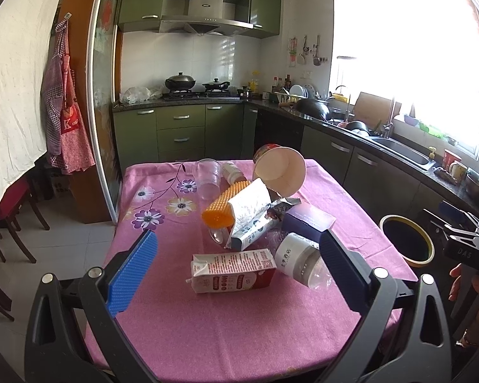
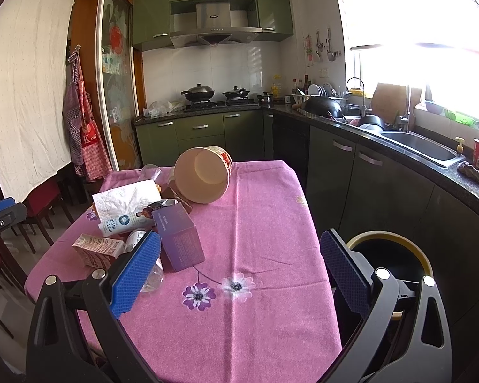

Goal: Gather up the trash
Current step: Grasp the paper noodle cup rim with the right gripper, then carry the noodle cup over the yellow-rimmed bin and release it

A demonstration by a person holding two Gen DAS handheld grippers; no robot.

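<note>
Left wrist view. Left gripper [image 1: 238,266] spread wide, holding nothing, hovering above the near part of the desk [image 1: 182,335], which wears a pink flowered cloth. Straight ahead between the fingers lies the milk carton [image 1: 233,269], flat on its side, long axis running left-right across the gripper's line. Just right of it, close by the right finger, a white plastic bottle [image 1: 298,263] on its side, neck toward the camera. Behind these, a heap: foil snack bag [image 1: 250,215], orange ribbed piece [image 1: 223,206], purple box [image 1: 308,220], clear plastic cup [image 1: 209,177], tipped paper bowl [image 1: 279,172]. Trash bin [image 1: 407,239] stands off the desk's right edge, mouth open. Bare cloth in front of the carton gives room to come in.

Right wrist view. Right gripper [image 2: 239,266] also wide and empty, over bare cloth on the desk's right half. The purple box [image 2: 178,239] sits just beyond the left finger; carton [image 2: 97,250] and bottle [image 2: 140,239] lie farther left, partly hidden. Bin [image 2: 388,250] right beside the right finger, below the desk edge.

Judgement: left gripper is nearer the carton; closing across its short side looks workable. The right one is nearer the bin.
</note>
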